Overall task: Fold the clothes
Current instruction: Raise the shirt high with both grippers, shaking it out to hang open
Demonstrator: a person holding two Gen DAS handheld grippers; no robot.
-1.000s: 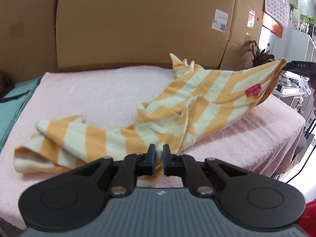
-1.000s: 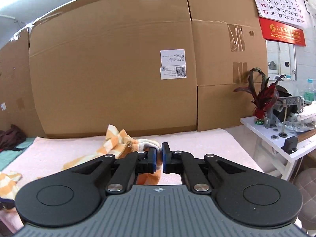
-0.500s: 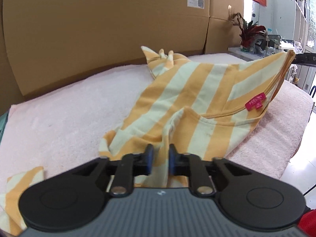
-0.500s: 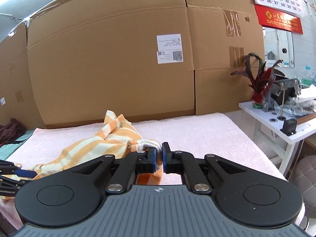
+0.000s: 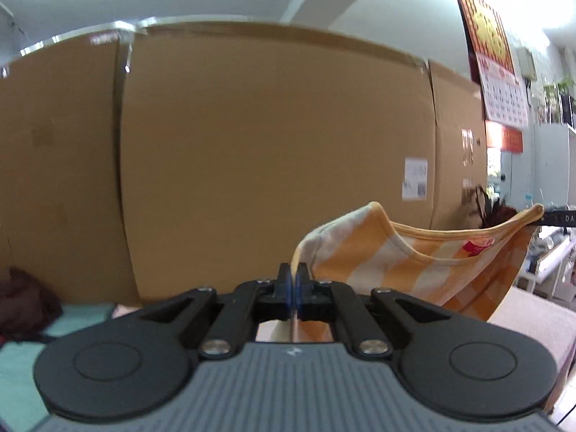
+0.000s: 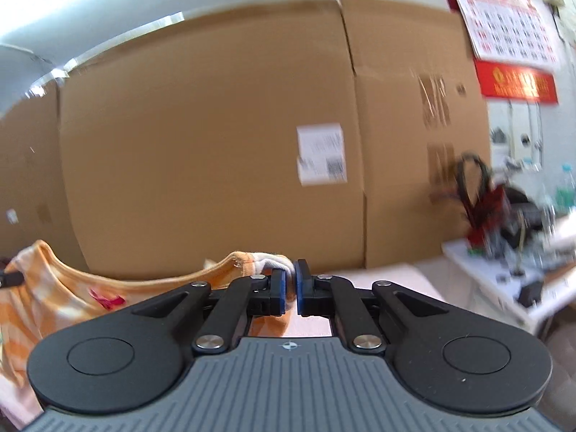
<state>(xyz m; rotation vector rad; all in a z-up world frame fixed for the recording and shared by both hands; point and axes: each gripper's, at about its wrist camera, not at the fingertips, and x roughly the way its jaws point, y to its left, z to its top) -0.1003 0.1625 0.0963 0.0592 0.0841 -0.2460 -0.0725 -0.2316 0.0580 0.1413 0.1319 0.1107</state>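
A pink towel-covered surface, mostly out of sight

Only scraps of the pink towelling surface (image 5: 532,318) show: in the left wrist view a pale pink strip at the right, running back toward the cardboard boxes (image 5: 273,165) that stand along its far edge, and in the right wrist view a pink patch (image 6: 381,280) just beyond the gripper, reaching to the foot of the same boxes. To the left of it lies a teal cloth (image 5: 21,367), with a dark brownish heap of fabric (image 5: 25,306) resting on it near the boxes. Whether the striped garment touches the surface cannot be told; the gripper body hides that part.
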